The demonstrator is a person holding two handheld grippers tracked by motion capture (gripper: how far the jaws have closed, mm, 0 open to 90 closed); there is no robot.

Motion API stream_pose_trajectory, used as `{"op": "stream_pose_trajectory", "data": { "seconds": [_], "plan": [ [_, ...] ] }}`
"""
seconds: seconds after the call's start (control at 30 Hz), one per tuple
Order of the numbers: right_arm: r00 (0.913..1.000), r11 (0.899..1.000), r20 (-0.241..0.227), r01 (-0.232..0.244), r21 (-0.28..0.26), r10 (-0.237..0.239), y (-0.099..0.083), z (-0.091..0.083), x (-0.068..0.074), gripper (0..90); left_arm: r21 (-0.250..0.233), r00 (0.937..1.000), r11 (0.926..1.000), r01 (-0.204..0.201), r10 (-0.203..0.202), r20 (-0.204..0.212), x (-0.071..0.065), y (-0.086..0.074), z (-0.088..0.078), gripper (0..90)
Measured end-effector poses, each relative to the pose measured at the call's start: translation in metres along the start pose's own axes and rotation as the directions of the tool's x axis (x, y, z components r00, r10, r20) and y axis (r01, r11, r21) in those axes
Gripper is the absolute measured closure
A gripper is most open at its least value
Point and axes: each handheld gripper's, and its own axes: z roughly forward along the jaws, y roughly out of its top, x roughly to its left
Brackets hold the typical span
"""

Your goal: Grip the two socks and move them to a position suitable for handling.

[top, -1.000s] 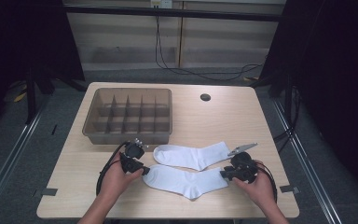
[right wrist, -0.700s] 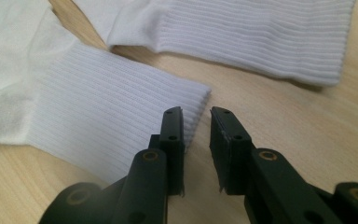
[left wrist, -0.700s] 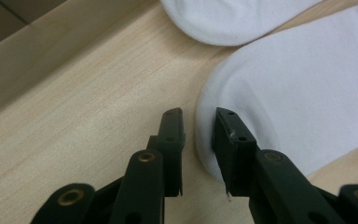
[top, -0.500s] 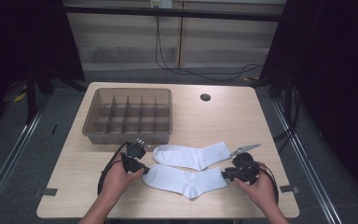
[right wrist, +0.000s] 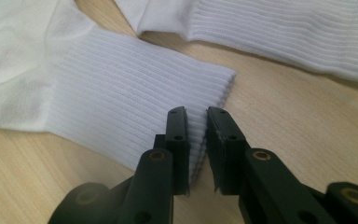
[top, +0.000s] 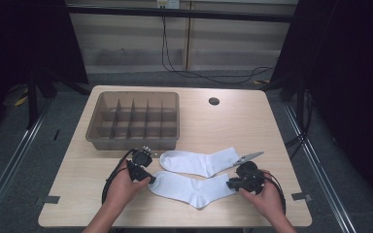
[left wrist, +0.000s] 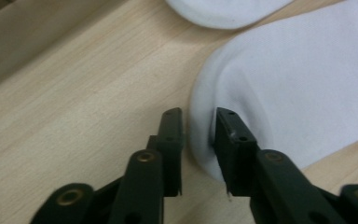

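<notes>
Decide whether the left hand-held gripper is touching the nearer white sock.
Touching. In the left gripper view, the left hand-held gripper has the toe edge of the nearer white sock between its jaws, which have just been closing; the right-hand jaw presses into the fabric.

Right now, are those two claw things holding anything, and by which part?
Both pinch the near sock: the left gripper its toe end, the right gripper its ribbed cuff edge; both jaws have just been closing.

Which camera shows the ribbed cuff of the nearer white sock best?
The right gripper view: the cuff is close up, its ribs plain. The high view shows the whole nearer sock, its cuff small and without detail. The left gripper view shows that sock's smooth toe.
</notes>
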Motion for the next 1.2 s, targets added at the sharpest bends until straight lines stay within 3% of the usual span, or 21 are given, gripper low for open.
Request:
{"op": "stream_pose_trajectory", "data": {
  "seconds": [0.1,0.17,0.3,0.43,0.7,1.2],
  "plan": [
    [0.9991,0.999,-0.026,-0.033,-0.008,0.033,0.0,0.0,-0.004,84.7,0.016,0.9999,0.9999,0.004,-0.004,0.013,-0.002,0.002,0.0,85.7],
    [0.9986,0.999,-0.031,-0.042,-0.016,0.042,0.0,-0.001,-0.005,86.5,0.023,0.9997,0.9997,0.005,-0.005,0.025,-0.005,0.004,-0.002,86.9],
    [0.9981,0.999,-0.042,-0.046,-0.019,0.046,0.002,-0.007,-0.006,87.3,0.021,0.9991,0.9998,-0.005,0.004,0.042,-0.008,0.007,-0.007,87.3],
    [0.9959,0.997,-0.058,-0.071,-0.04,0.069,0.005,-0.019,-0.011,87.6,0.001,0.9963,0.9999,0.015,-0.015,0.085,-0.009,0.01,-0.019,87.4],
    [0.9957,0.995,-0.066,-0.069,-0.067,0.065,0.01,-0.04,-0.012,87.9,-0.017,0.9949,0.9998,0.01,-0.008,0.101,-0.018,0.019,-0.035,87.4],
    [0.9966,0.992,-0.066,-0.057,-0.116,0.05,0.029,-0.075,-0.025,88.4,-0.042,0.9912,0.9991,-0.007,0.012,0.132,-0.028,0.053,-0.061,87.6]
  ]
}}
